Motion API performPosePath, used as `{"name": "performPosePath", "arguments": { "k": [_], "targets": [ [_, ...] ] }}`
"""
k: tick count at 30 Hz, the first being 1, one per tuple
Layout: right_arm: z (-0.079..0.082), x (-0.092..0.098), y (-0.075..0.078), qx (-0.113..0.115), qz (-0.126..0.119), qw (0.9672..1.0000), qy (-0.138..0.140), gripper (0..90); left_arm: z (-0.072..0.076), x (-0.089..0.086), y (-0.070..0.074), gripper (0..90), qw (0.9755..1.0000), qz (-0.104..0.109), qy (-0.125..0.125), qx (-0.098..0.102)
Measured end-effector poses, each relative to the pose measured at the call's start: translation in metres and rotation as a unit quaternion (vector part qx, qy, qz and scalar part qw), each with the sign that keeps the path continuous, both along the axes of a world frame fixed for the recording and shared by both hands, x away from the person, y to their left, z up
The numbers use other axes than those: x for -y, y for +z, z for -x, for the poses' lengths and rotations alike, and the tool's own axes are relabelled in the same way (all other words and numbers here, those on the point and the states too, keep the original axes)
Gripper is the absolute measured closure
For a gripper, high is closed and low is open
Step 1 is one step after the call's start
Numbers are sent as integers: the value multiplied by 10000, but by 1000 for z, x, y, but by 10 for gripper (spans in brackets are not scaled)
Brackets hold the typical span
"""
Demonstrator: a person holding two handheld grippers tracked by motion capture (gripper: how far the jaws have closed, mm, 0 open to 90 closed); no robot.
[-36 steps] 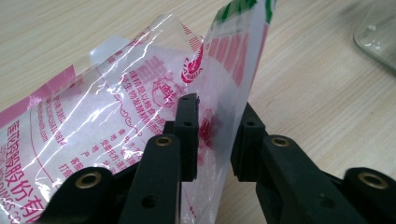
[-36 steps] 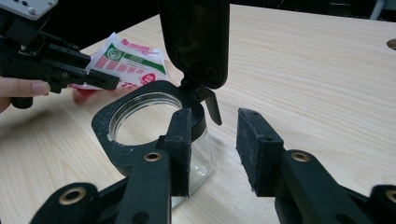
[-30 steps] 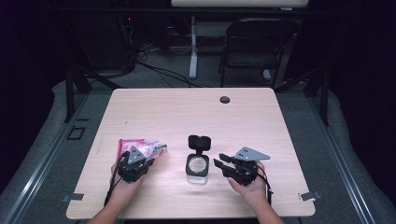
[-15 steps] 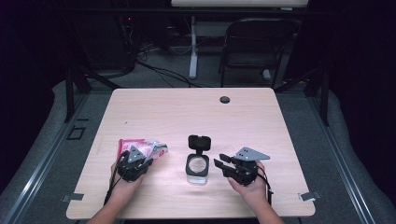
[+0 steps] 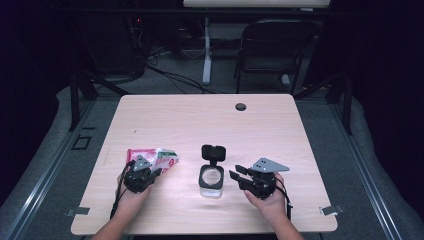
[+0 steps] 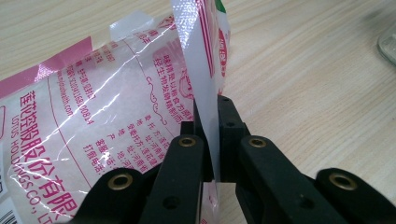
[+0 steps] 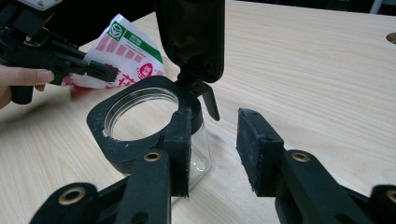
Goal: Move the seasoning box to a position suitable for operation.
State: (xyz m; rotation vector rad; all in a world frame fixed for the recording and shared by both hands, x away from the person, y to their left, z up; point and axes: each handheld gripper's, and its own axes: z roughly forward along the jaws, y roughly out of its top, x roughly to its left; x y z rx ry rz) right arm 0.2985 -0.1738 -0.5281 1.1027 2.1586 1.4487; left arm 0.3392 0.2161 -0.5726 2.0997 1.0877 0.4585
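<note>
A pink and white plastic packet (image 5: 165, 158) with red print lies at the table's front left. My left gripper (image 5: 158, 172) is shut on a thin upright edge of the packet (image 6: 93, 116); its jaws have just been closing, with the film pinched between the pads (image 6: 231, 135). A clear glass jar (image 5: 211, 181) with a black collar (image 7: 107, 140) stands in the front middle, its black hinged lid (image 7: 191, 32) flipped up. My right gripper (image 5: 236, 172) is held just right of the jar, open, with bare table between its fingers (image 7: 212, 126).
The wooden table (image 5: 200, 120) has a small dark cable hole (image 5: 241, 106) near its far edge. A black folding chair (image 5: 272, 50) and cables stand on the floor beyond. The other hand's gripper (image 7: 93, 70) holds the packet (image 7: 128, 51) past the jar.
</note>
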Motion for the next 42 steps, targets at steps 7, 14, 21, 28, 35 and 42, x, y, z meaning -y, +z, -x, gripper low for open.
{"name": "performPosePath", "arguments": {
  "k": [7,14,21,28,35,42],
  "targets": [
    [0,0,0,6,14,10000,-17,657,1,0,3,900,10000,-29,8,86],
    [0,1,0,-14,31,10000,-20,657,2,-3,8,900,9999,-23,22,133],
    [-1,1,-1,-28,35,10000,-12,657,5,-6,13,900,9996,-57,64,274],
    [-3,0,0,-15,23,10000,12,657,9,-12,20,900,9993,-69,118,353],
    [-4,0,-1,-37,6,10000,-5,657,12,-21,28,900,9987,17,222,464],
    [-4,0,0,-28,-2,10000,-46,657,15,-29,37,900,9973,75,338,654]
  ]
}}
